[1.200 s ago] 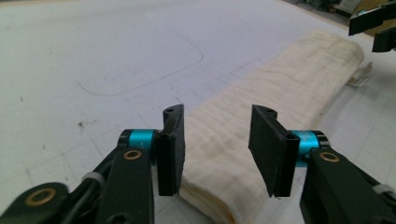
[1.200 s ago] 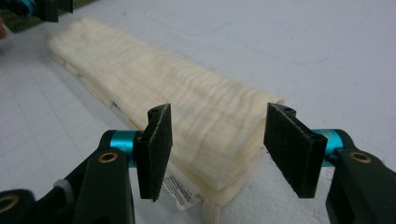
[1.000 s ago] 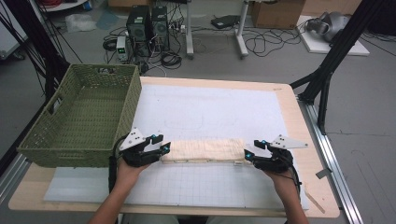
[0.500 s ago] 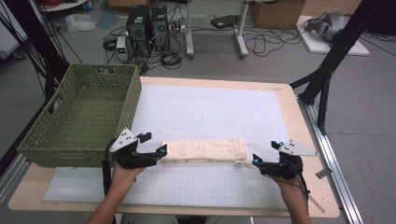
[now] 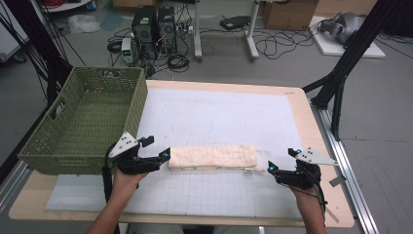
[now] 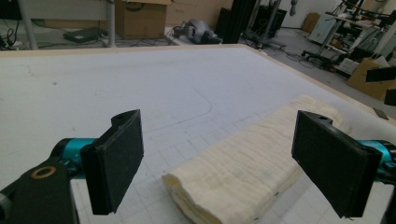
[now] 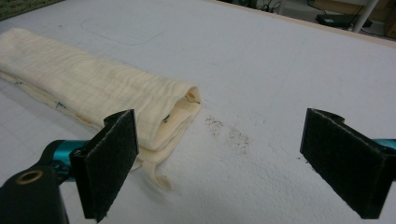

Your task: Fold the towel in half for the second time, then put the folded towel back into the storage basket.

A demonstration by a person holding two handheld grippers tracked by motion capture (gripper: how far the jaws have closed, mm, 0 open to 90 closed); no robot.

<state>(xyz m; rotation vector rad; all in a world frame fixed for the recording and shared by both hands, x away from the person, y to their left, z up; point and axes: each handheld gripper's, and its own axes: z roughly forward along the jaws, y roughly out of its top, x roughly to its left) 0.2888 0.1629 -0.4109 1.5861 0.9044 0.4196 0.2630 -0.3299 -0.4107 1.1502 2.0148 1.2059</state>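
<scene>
Your cream folded cotton cloth (image 5: 213, 157) lies near the desk's front edge, soft, light and floppy. Both your left gripper (image 5: 163, 157) and right gripper (image 5: 271, 169) have just spread, holding nothing. Pinch its layered ends.

Left tool (image 5: 164, 156) and right tool (image 5: 269, 167) both gape wide (jaws just opened), nothing gripped.
</scene>
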